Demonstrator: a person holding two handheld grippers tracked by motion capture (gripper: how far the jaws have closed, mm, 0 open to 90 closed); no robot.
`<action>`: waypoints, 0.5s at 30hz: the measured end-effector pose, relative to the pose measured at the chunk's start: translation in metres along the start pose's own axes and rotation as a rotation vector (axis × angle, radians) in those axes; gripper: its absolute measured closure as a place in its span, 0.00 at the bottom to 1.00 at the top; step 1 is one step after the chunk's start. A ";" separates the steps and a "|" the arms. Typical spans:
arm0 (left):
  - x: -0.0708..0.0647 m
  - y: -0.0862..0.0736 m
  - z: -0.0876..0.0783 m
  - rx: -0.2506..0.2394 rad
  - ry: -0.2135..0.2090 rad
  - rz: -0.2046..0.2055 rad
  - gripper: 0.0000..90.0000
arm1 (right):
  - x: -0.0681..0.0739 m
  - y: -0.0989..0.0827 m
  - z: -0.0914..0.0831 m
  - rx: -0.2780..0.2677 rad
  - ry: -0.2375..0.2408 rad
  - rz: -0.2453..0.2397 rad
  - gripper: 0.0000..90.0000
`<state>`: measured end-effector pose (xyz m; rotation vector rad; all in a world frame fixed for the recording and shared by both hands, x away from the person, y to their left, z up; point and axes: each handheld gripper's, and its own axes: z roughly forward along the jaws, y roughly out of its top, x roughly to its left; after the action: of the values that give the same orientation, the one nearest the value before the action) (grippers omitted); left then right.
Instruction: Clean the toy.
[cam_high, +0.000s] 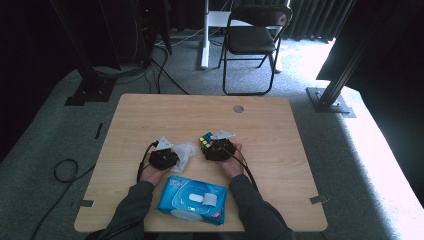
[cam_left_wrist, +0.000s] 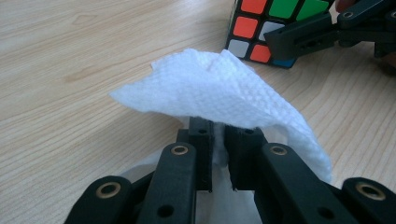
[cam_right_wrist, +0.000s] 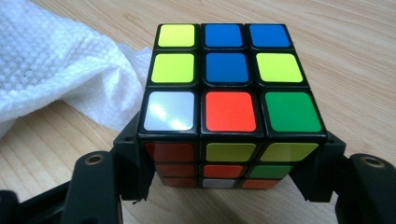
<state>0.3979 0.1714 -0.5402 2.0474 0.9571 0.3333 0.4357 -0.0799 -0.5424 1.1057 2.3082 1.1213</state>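
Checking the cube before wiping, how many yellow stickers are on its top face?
3 on the cube top in the right gripper view: two at the left edge, far and middle rows, one at the right of the middle row.

1. Both your forearms come in from the near edge of the table, sleeves dark, hands side by side and near each other.
2. Your left tool (cam_high: 165, 156) sits low, its jaws pinched almost together on a white wipe (cam_left_wrist: 219, 91).
3. Your right tool (cam_high: 218, 148) has its jaws spread wide, pressing the two sides of a colour cube (cam_right_wrist: 229, 107).
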 end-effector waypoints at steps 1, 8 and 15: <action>0.000 0.000 0.000 0.000 0.000 0.000 0.91 | 0.000 0.000 0.000 0.000 0.004 0.002 0.38; 0.000 0.000 0.000 0.001 -0.001 0.001 0.90 | -0.001 0.002 -0.005 -0.020 0.029 0.013 0.28; 0.000 -0.001 0.000 0.001 -0.004 0.001 0.90 | -0.005 0.007 -0.019 -0.067 0.031 0.002 0.28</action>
<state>0.3976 0.1711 -0.5408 2.0490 0.9546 0.3294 0.4311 -0.0904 -0.5248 1.0736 2.2755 1.2161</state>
